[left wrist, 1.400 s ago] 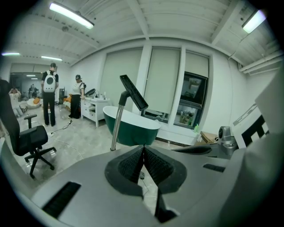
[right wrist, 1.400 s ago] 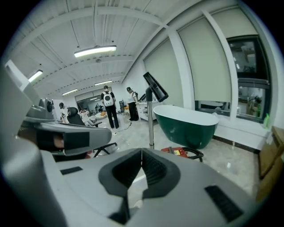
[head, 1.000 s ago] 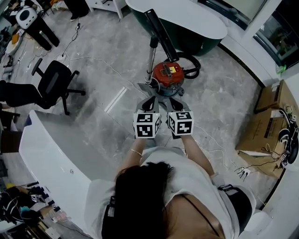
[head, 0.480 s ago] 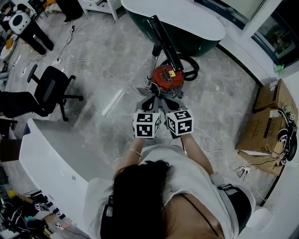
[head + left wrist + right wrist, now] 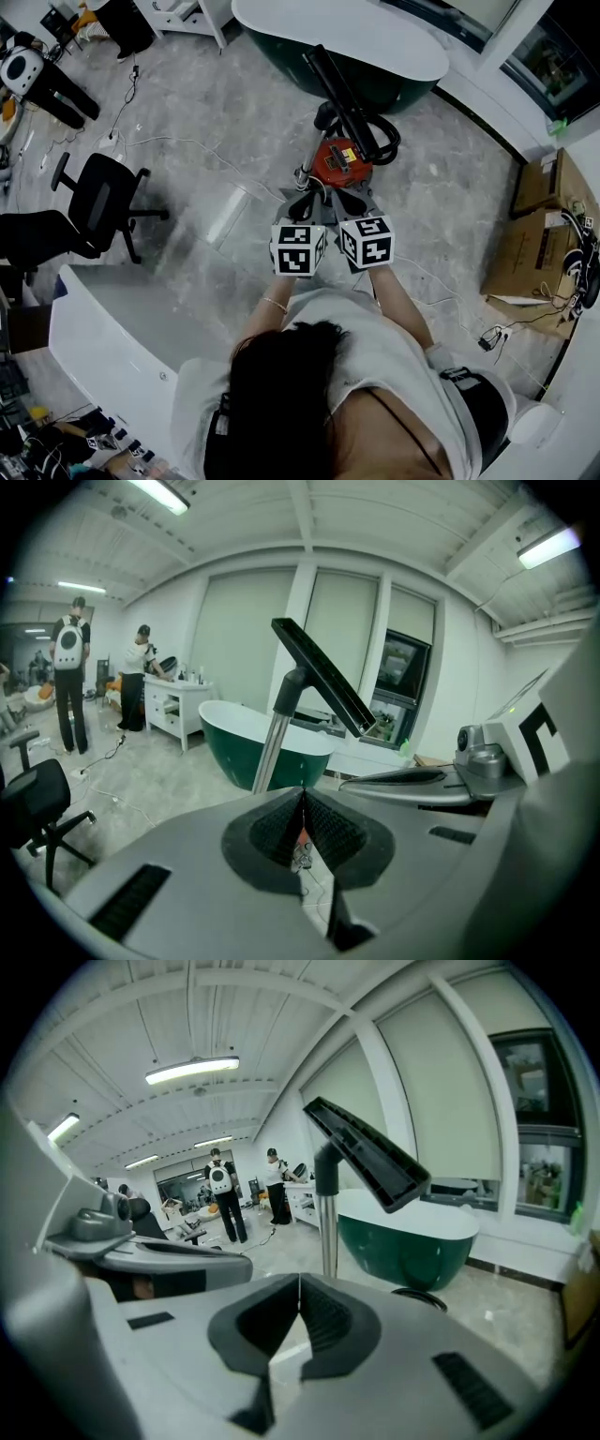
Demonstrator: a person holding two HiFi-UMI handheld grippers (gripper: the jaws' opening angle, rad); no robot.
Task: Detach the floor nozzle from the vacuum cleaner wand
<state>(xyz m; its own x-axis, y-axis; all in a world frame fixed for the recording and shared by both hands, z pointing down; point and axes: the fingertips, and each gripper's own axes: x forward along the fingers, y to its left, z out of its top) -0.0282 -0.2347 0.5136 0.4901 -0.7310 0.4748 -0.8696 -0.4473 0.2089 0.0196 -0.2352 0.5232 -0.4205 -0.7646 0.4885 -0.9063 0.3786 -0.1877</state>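
Note:
A red canister vacuum [image 5: 339, 161] stands on the grey floor. Its silver wand [image 5: 307, 159] rises upright, with the long black floor nozzle [image 5: 343, 92] on its top end, tilted. My left gripper [image 5: 302, 200] and right gripper [image 5: 350, 200] are side by side just short of the canister, both shut and empty, touching nothing. In the left gripper view the wand [image 5: 270, 742] and nozzle [image 5: 323, 672] rise ahead of the shut left gripper [image 5: 302, 803]. The right gripper view shows the nozzle [image 5: 366, 1152] on the wand [image 5: 326, 1232] beyond the shut right gripper [image 5: 298, 1288].
A dark green bathtub [image 5: 281, 56] with a white rim stands right behind the vacuum. A black hose [image 5: 386, 142] loops beside the canister. An office chair [image 5: 98, 202] is at the left, a white counter [image 5: 112, 328] near left, cardboard boxes [image 5: 534, 253] at the right. People [image 5: 70, 682] stand far off.
Both grippers have moved forward together and now sit closer to the red canister and wand. Their jaws stayed shut.

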